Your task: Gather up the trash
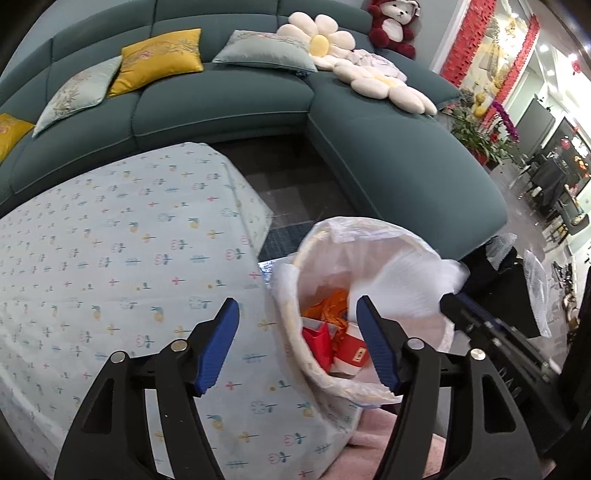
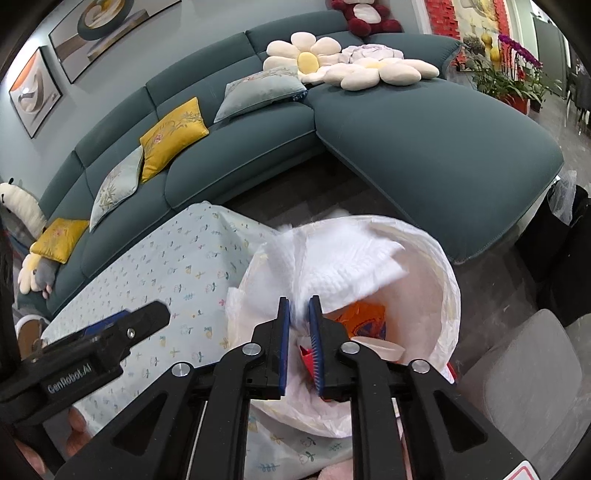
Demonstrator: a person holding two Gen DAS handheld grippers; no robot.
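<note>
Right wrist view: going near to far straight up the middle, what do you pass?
Right tongs shut on white tissue → lined trash bin → dark floor → teal sofa → daisy cushion.

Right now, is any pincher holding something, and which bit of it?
The right gripper pinches a white paper towel by its bunched lower end, above the trash bin. The left gripper is open, holding nothing.

I see a teal sectional sofa [image 1: 229, 107] bearing yellow cushions [image 1: 162, 61], daisy pillows [image 1: 319, 42] and a red plush bear [image 1: 393, 26].
</note>
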